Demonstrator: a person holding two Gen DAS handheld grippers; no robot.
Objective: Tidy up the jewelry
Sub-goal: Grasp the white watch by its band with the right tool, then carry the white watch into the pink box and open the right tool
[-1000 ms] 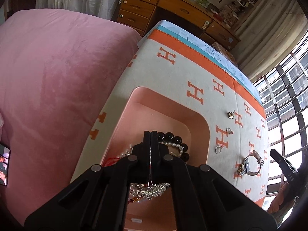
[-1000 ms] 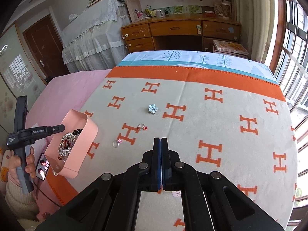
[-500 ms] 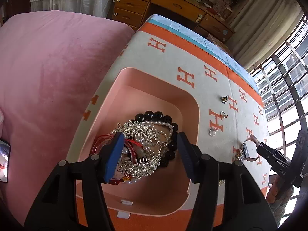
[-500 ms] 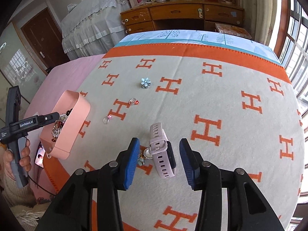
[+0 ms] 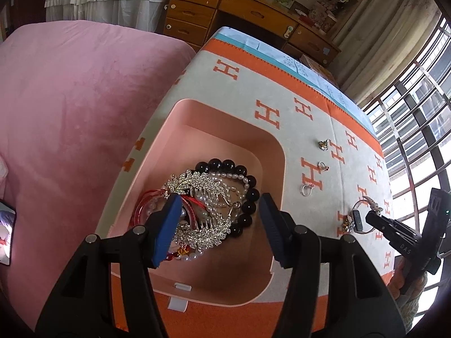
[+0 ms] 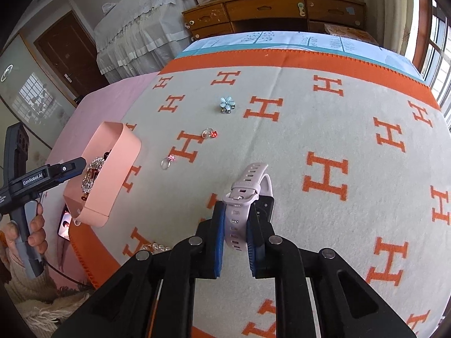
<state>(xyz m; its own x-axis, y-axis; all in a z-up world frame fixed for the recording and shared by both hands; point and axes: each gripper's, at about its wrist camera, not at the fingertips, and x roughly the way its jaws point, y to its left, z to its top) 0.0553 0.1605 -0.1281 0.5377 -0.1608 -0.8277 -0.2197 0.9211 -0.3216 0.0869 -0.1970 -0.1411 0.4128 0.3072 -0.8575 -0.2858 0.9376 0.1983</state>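
Note:
A pink box (image 5: 282,152) on the H-pattern blanket holds a silver leaf hair comb (image 5: 197,186), a black bead bracelet (image 5: 248,186), pearls and red cord. My left gripper (image 5: 218,222) is open above the box and holds nothing. My right gripper (image 6: 236,219) is shut on the strap of a pale pink watch (image 6: 248,186) that lies on the blanket. The pink box (image 6: 112,174) also shows at the left of the right wrist view.
Loose on the blanket (image 6: 310,129) lie a blue flower brooch (image 6: 227,104), a ring with a red stone (image 6: 210,133), a ring with a pink stone (image 6: 167,162) and a pearl piece (image 6: 155,246). A pink quilt (image 5: 70,98) lies left of the box. Wooden drawers (image 6: 267,11) stand behind.
My left gripper opened and let go of the silver hair comb in the box. My right gripper opened, came down around the watch strap and closed on it.

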